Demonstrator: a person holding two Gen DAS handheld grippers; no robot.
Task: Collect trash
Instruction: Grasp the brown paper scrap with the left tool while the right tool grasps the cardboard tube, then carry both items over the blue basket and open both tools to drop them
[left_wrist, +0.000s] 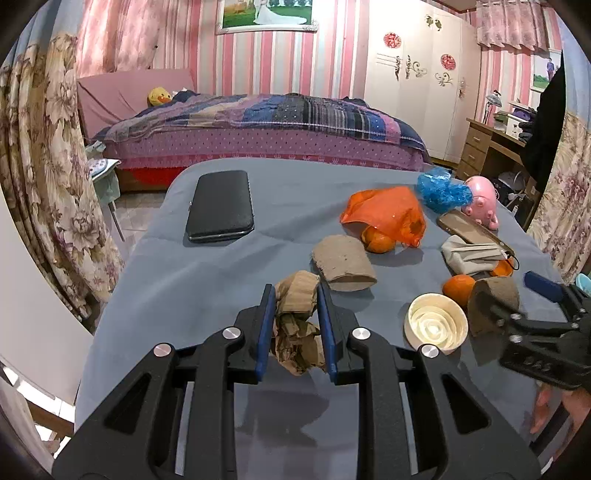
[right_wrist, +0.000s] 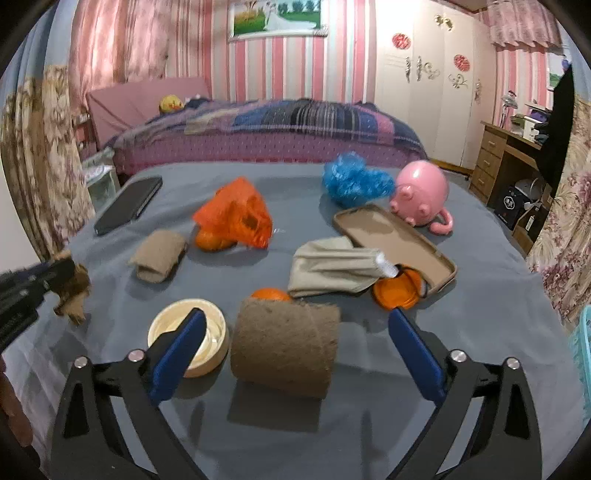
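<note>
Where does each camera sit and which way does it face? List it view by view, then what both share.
Left wrist: on the left gripper, facing the bed; gripper shut on crumpled brown paper; right gripper at right.
Right wrist: on the right gripper, open, straddling a brown roll; left gripper at left.
Shared: white cup, orange bag, grey table.

We see bare worktop (left_wrist: 221, 280) left of the flattened cardboard tube (left_wrist: 345, 264); oranges (left_wrist: 458, 288), cream lid (left_wrist: 436, 325) crowd the right.
</note>
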